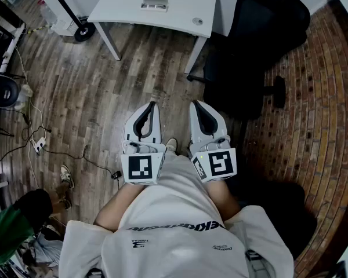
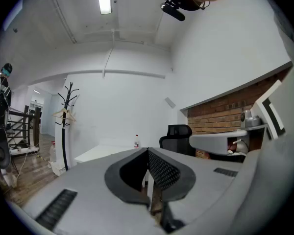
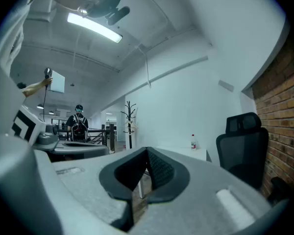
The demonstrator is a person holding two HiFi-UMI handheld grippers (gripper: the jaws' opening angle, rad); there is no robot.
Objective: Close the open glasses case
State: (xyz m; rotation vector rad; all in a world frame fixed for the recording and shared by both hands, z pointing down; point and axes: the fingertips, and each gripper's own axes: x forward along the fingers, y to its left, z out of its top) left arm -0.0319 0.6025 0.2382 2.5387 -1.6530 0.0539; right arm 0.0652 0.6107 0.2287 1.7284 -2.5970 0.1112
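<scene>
No glasses case shows in any view. Both grippers are held side by side in front of the person's body, above the wooden floor, pointing forward. The left gripper [image 1: 152,105] has its jaws met at the tip with nothing between them; in the left gripper view its tip [image 2: 148,151] points toward a white table [image 2: 105,152]. My right gripper [image 1: 196,104] is likewise shut and empty, and its tip [image 3: 147,150] faces the same table [image 3: 186,152] and a black chair [image 3: 242,143].
A white table [image 1: 156,7] stands ahead, with a black office chair [image 1: 261,45] to its right. Brick paving [image 1: 319,114] covers the right side. Cables and a socket strip [image 1: 39,145] lie on the floor at left. A coat stand [image 2: 66,126] stands by the wall. A person [image 3: 79,124] stands far off.
</scene>
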